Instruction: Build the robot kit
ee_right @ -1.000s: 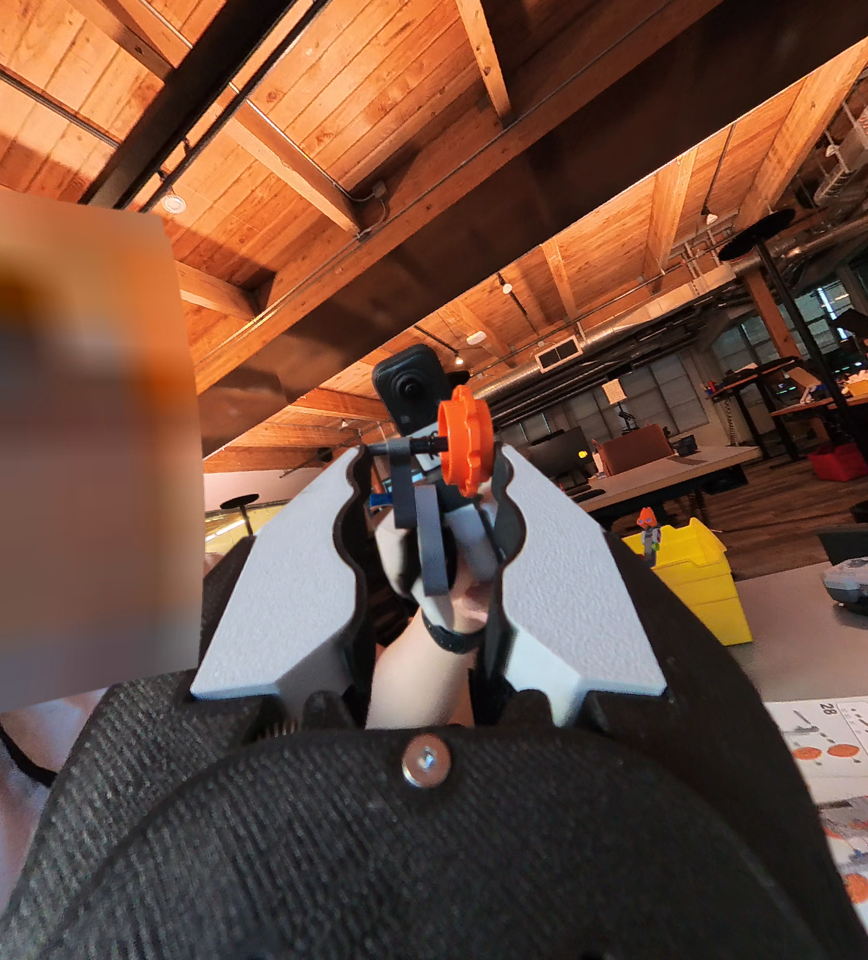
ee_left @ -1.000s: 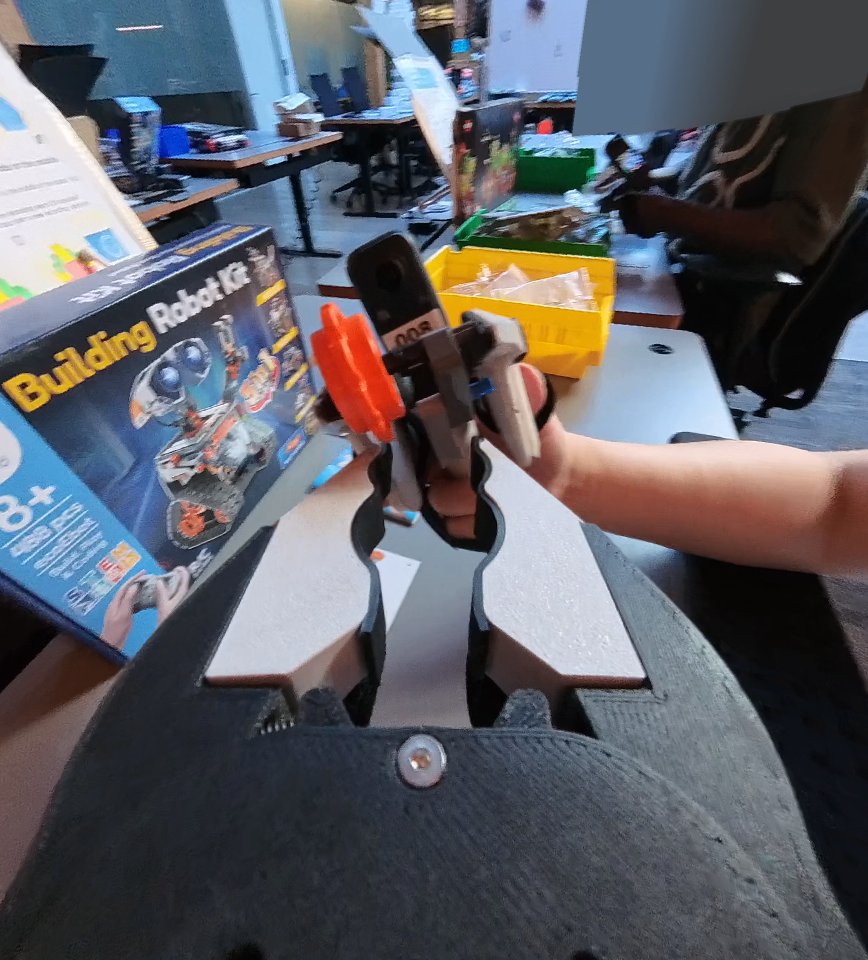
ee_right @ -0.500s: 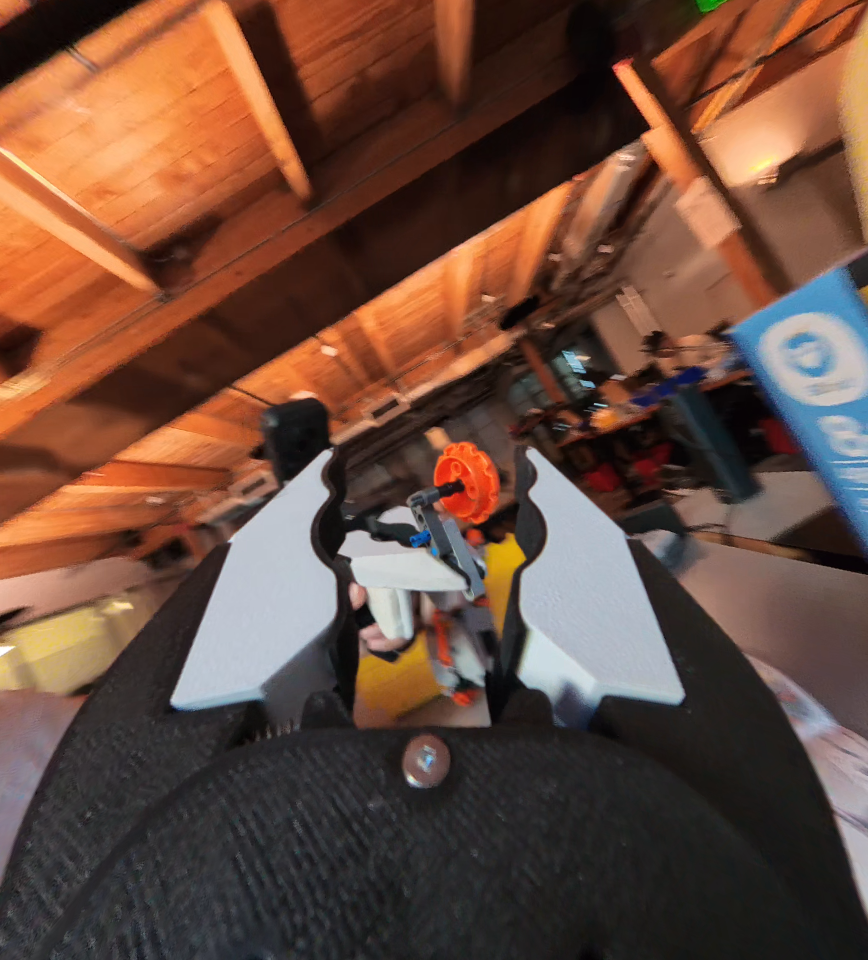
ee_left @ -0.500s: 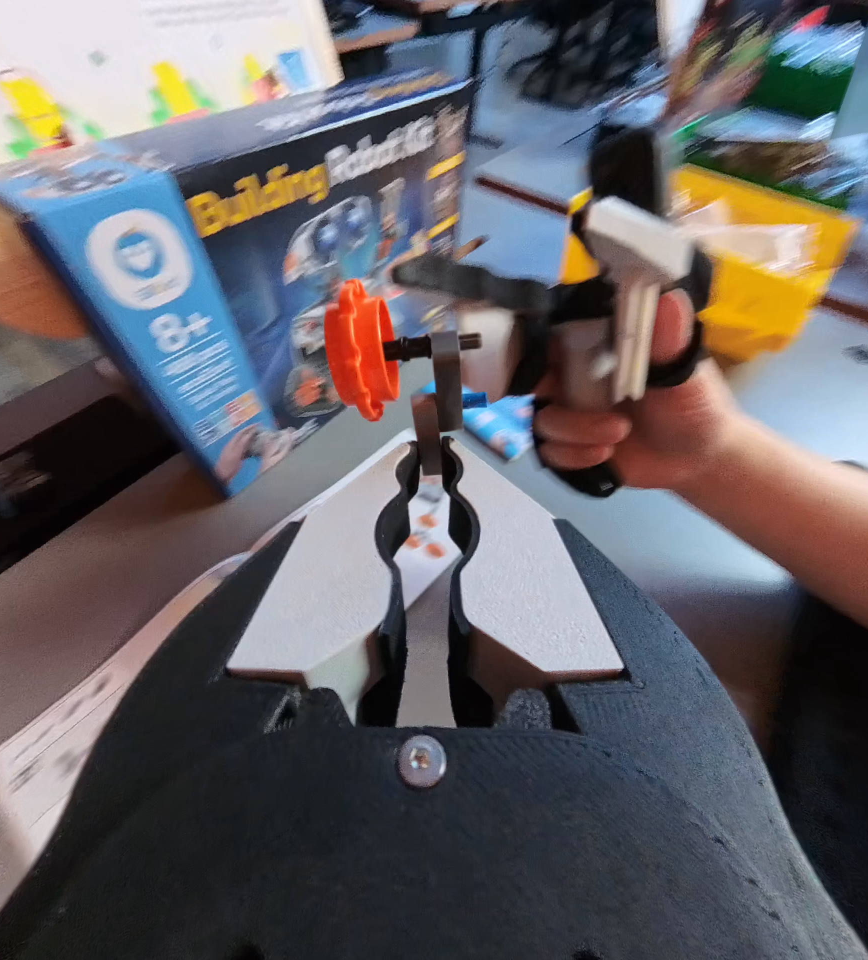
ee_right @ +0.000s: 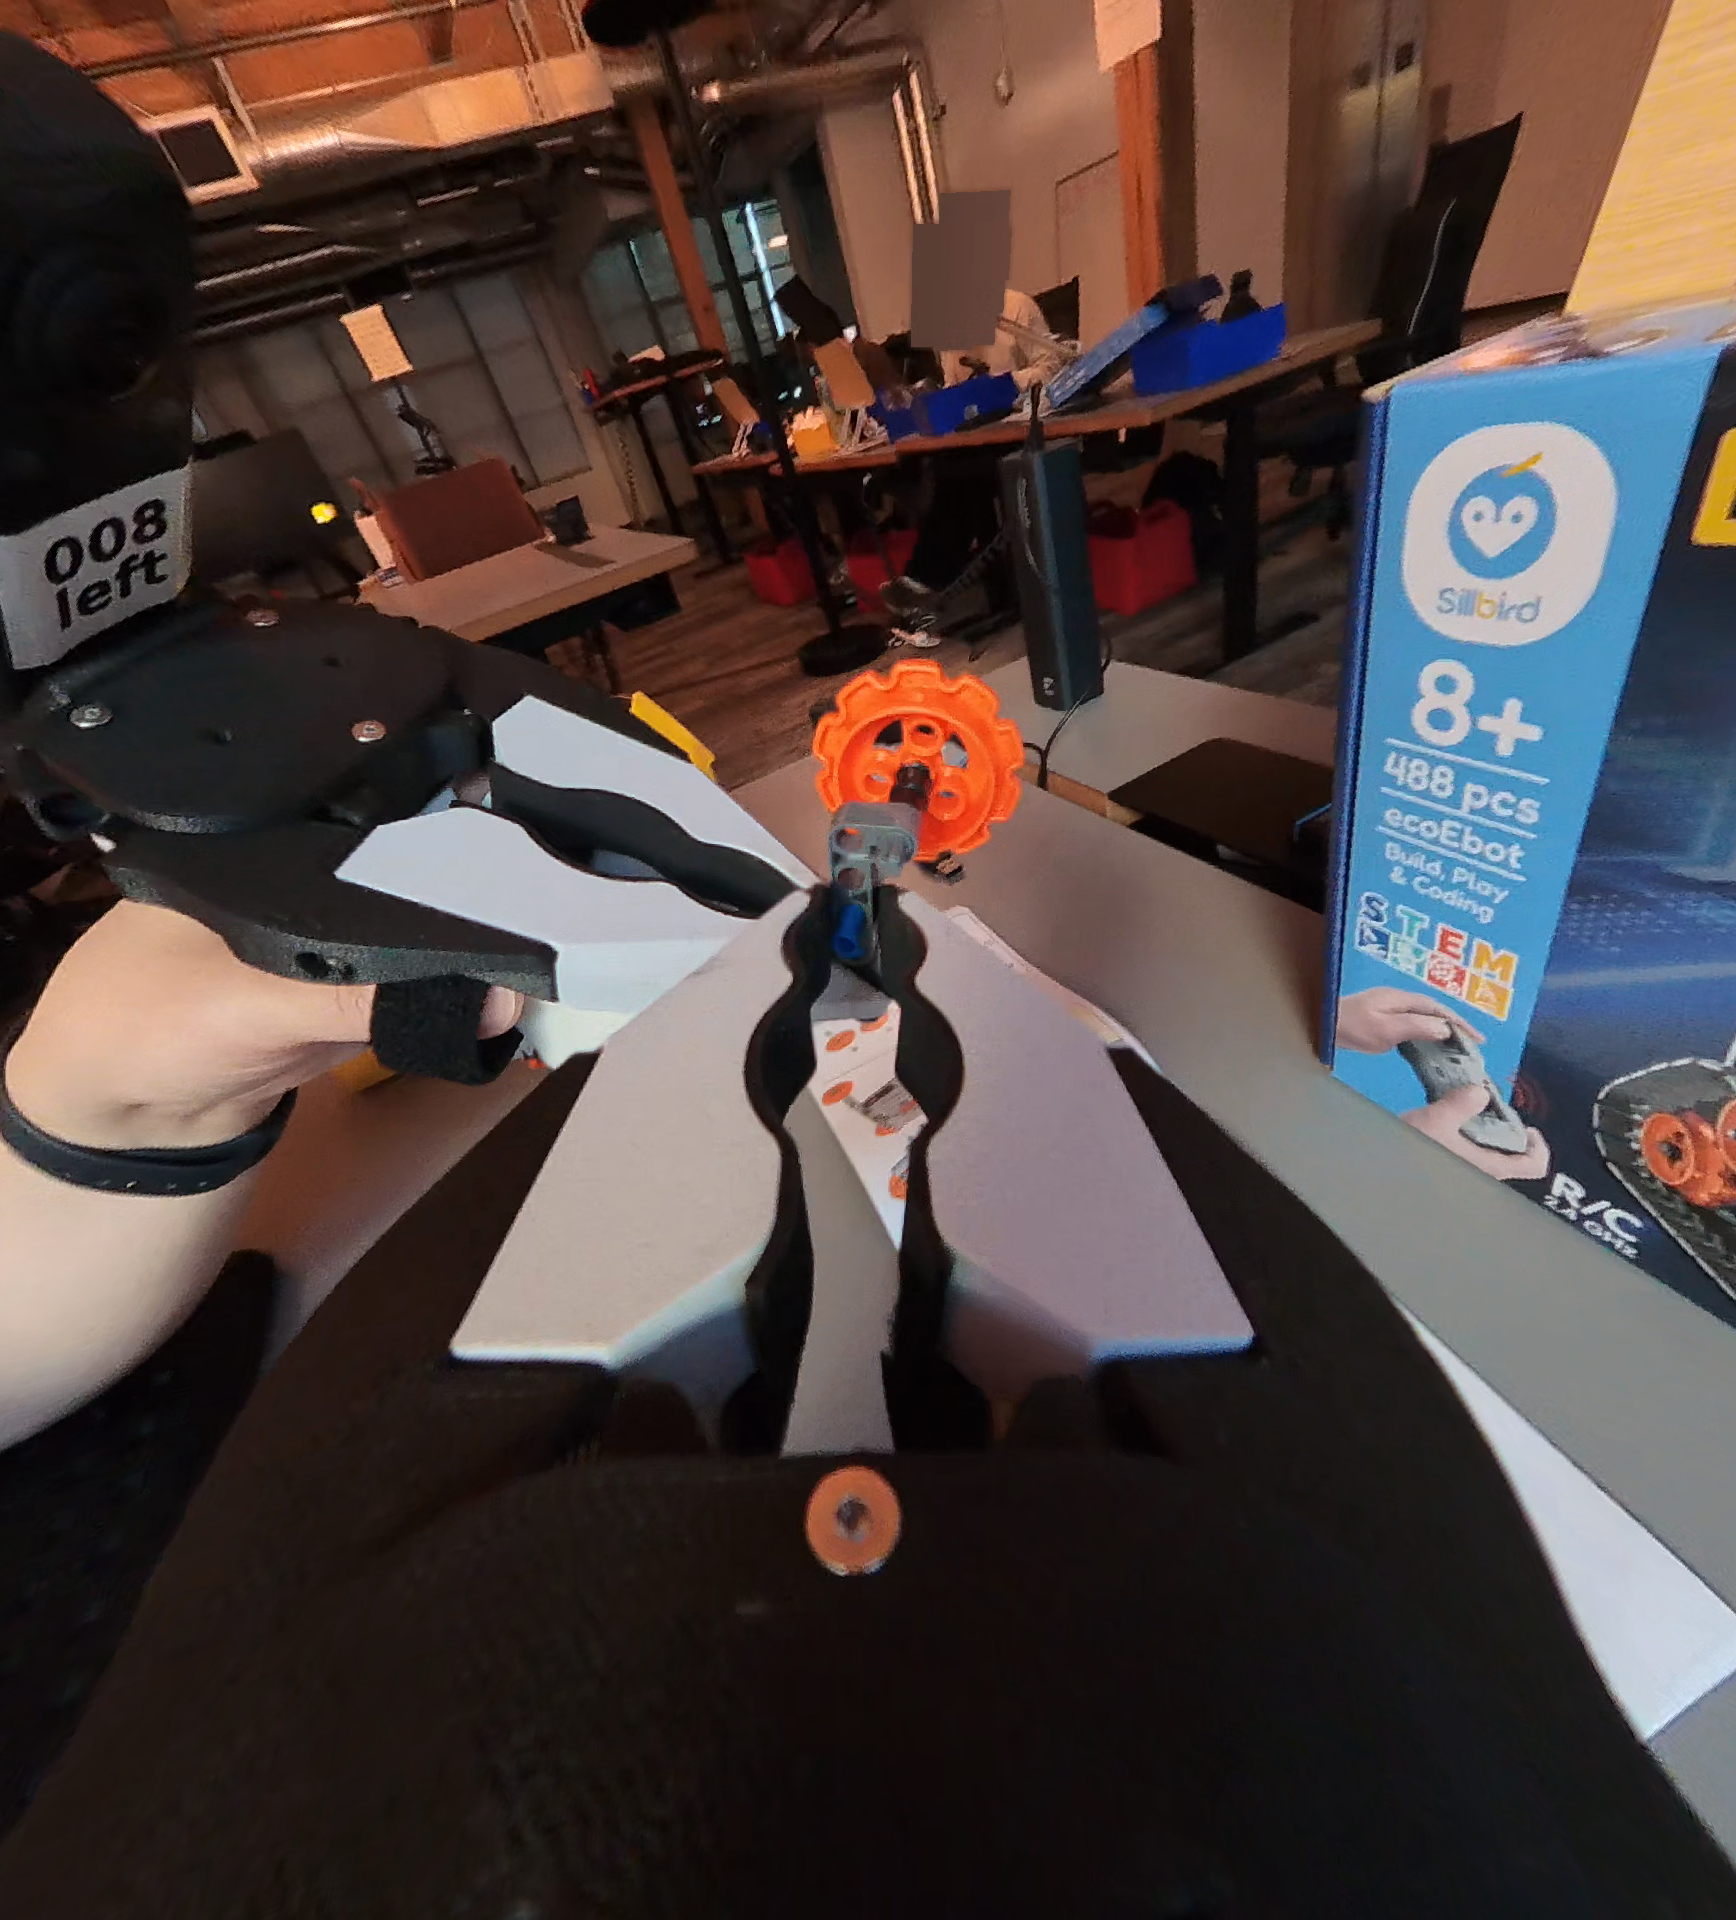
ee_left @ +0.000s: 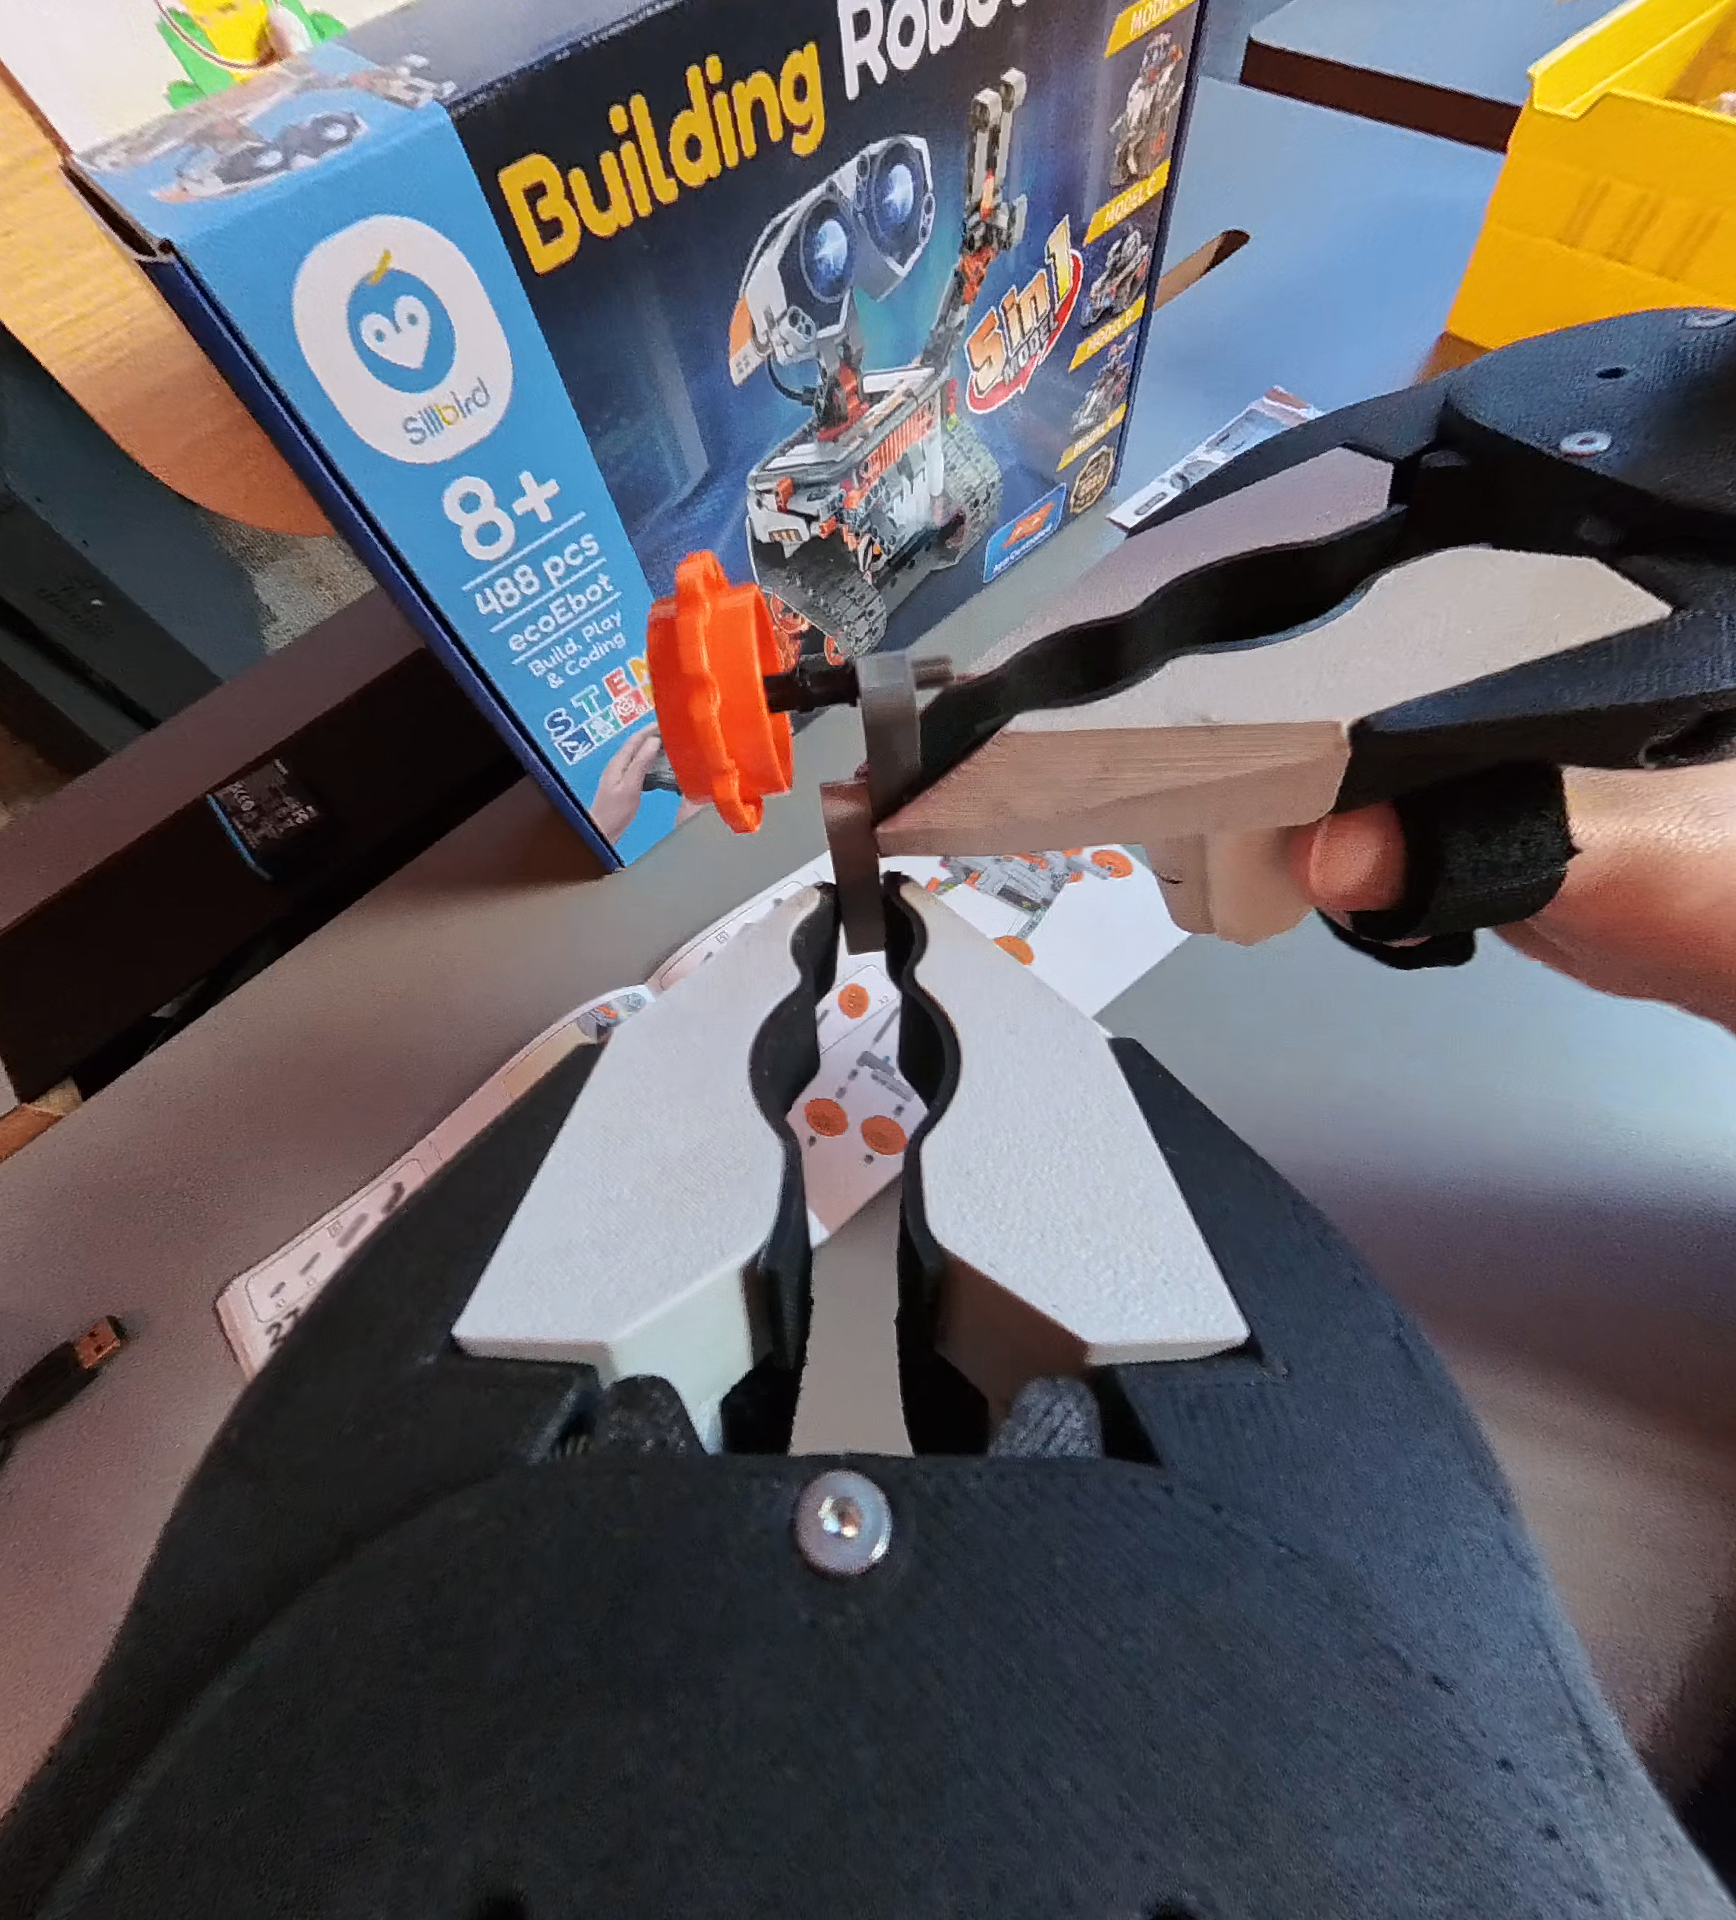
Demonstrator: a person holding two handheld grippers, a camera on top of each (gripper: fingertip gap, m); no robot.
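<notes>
A small assembly, an orange toothed wheel (ee_left: 718,691) on a black axle through a grey beam (ee_left: 885,727), is held in the air above the table. My left gripper (ee_left: 862,920) is shut on the beam's lower end. My right gripper (ee_right: 859,935) is shut on the same beam (ee_right: 862,847), just below the wheel (ee_right: 916,764). In the left wrist view the right gripper (ee_left: 895,769) reaches in from the right, held by a hand (ee_left: 1363,862). In the right wrist view the left gripper (ee_right: 781,888) reaches in from the left.
A blue building-kit box (ee_left: 739,312) stands close behind the wheel and shows at the right in the right wrist view (ee_right: 1570,727). An instruction sheet (ee_left: 843,1132) lies on the grey table (ee_left: 1363,1143) below. A yellow bin (ee_left: 1653,208) is at the far right and a USB cable (ee_left: 33,1392) at the left. My left and right fingertips are right by each other.
The right gripper, open and apart half a second ago, has come in from the right and shut on the beam. Both views have tilted down toward the table.
</notes>
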